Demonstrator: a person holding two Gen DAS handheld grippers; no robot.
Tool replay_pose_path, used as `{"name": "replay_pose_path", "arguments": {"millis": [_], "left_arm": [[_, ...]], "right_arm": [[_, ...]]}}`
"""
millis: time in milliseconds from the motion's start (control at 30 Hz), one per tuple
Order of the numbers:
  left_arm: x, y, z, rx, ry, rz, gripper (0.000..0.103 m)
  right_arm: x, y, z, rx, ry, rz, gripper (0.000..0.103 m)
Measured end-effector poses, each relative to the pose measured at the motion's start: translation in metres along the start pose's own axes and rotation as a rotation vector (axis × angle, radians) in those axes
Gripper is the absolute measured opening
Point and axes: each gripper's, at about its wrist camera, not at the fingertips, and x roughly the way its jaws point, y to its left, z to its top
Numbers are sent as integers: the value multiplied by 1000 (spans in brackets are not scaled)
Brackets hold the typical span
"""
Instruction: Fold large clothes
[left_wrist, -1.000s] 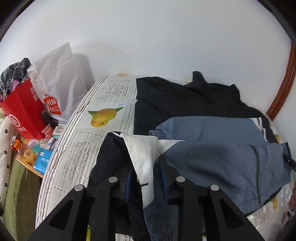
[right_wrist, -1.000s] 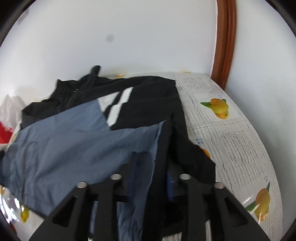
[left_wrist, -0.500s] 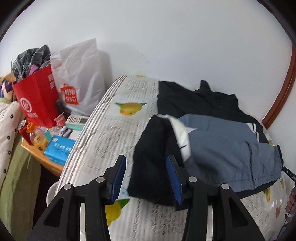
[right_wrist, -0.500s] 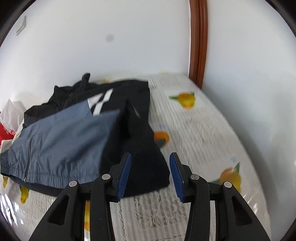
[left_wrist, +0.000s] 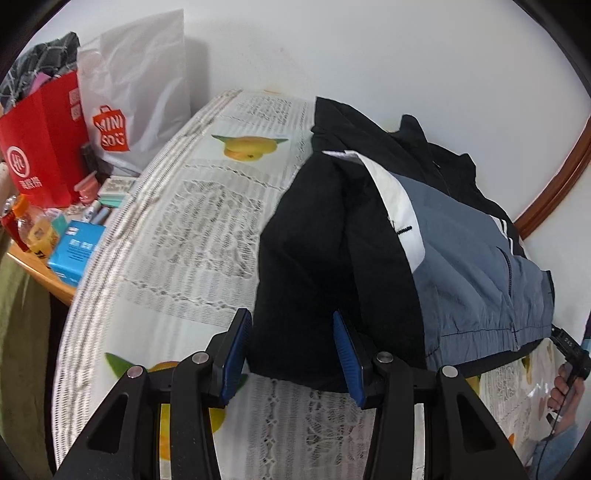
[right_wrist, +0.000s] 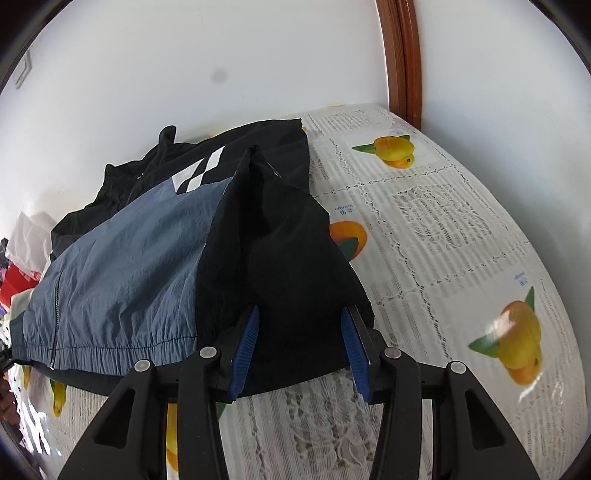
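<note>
The bed (left_wrist: 192, 229), under its fruit-print cover, carries the jacket (left_wrist: 461, 258) across its middle, long axis running side to side, collar toward the wall. Each end is folded inward into a black flap. The left gripper (left_wrist: 291, 354) stands spread, straddling the near corner of the left flap without pinching it; the right gripper (right_wrist: 301, 347) is likewise spread at the right flap (right_wrist: 295, 258). Both sit at the jacket's near hem, equally close, so either could start the next fold.

white wall (left_wrist: 332, 48) | brown wooden trim (right_wrist: 404, 59) | fruit-print tablecloth (right_wrist: 443, 229)
</note>
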Motion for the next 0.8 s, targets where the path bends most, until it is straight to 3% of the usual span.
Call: {"name": "replay_pose_path", "arguments": {"millis": [67, 100, 133, 167, 267, 500, 800], "left_arm": [[2, -2, -1, 2, 2, 0, 36], [2, -4, -2, 10, 4, -9, 31], [1, -5, -4, 17, 7, -12, 23], [-1, -6, -5, 23, 5, -11, 13], [-11, -10, -9, 39, -7, -6, 9], [-38, -12, -25, 65, -10, -8, 8], [-68, -22, -77, 84, -5, 19, 8]], "right_arm": [[3, 1, 1, -7, 2, -7, 42], [5, 3, 1, -19, 7, -9, 29], [7, 4, 1, -27, 17, 6, 4], [9, 5, 2, -27, 35, 24, 1], [4, 6, -2, -33, 36, 25, 0], [-31, -3, -18, -26, 17, 75, 0], [-71, -8, -56, -62, 28, 73, 0]]}}
